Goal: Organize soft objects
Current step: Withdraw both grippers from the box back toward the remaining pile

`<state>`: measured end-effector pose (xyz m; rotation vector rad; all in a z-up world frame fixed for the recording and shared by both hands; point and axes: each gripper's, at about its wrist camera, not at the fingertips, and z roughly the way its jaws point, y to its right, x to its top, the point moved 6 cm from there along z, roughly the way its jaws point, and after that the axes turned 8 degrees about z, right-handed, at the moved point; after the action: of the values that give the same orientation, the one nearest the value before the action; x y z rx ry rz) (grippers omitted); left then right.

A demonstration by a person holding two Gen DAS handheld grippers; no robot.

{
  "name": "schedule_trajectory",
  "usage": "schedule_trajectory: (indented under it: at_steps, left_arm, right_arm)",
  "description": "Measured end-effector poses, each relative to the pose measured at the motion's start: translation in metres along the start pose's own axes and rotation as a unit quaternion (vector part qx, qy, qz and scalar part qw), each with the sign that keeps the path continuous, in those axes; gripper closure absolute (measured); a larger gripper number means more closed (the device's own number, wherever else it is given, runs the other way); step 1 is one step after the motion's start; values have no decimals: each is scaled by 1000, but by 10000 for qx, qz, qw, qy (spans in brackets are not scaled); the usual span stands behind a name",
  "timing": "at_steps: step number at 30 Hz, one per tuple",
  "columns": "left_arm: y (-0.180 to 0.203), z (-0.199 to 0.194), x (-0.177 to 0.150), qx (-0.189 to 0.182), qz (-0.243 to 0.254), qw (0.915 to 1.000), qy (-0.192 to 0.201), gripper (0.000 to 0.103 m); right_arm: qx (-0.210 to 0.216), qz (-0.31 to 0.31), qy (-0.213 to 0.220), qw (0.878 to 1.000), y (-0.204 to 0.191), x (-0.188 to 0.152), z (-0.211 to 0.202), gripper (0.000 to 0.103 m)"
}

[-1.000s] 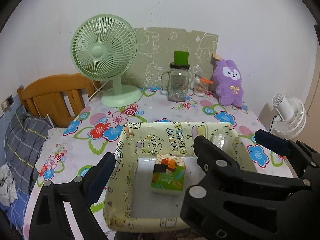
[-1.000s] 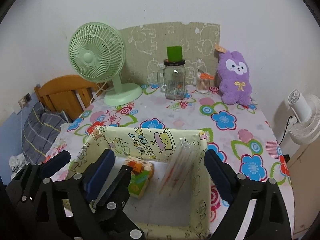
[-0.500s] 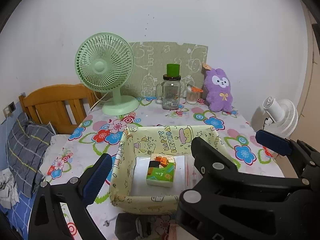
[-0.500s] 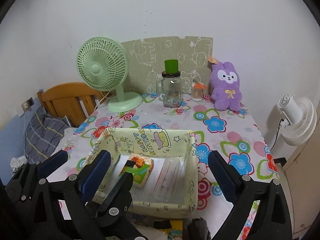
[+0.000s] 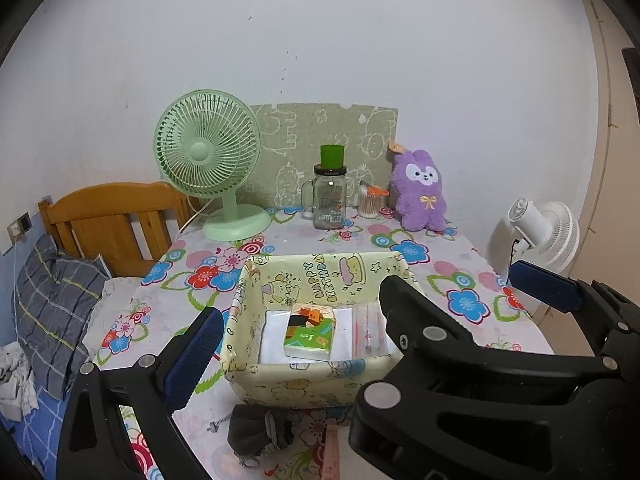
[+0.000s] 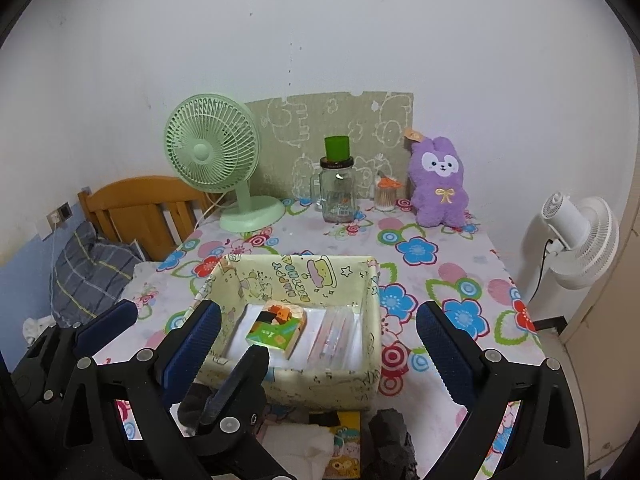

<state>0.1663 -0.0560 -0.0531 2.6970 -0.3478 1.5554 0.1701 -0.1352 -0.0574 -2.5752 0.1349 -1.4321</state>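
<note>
A pale yellow cartoon-print box [image 5: 304, 376] [image 6: 372, 300] sits on the flowered table. Inside lie a green tissue pack [image 5: 309, 332] [image 6: 276, 330] and a clear packet with pink print [image 5: 370, 330] [image 6: 334, 336]. In front of the box lie a dark grey pouch [image 5: 256, 432], a black soft item [image 6: 390, 436] and a white tissue with a small cartoon pack [image 6: 308, 448]. My left gripper [image 5: 360, 312] is open and empty, held back from the box. My right gripper [image 6: 318, 332] is open and empty, also held back. A purple plush rabbit [image 5: 422, 192] [image 6: 440, 184] sits at the back.
At the back stand a green fan [image 5: 212, 160], a glass jar with a green cup [image 5: 330, 196], a swab holder [image 5: 370, 202] and a printed board [image 5: 324, 144]. A wooden bed frame [image 5: 112, 220] and pillow are left; a white fan [image 5: 540, 236] stands right.
Both grippers have pulled back and up from the box. The box looks smaller, and the items in front of it have come into view. Both stay open.
</note>
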Motion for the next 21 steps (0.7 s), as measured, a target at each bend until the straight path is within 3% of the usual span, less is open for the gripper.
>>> schedule_trajectory:
  at_steps: [21]
  left_arm:
    - [23,-22,-31,-286,19,9996,6,2]
  right_arm:
    - [-210,41,97,9997,16,-34,-32,3]
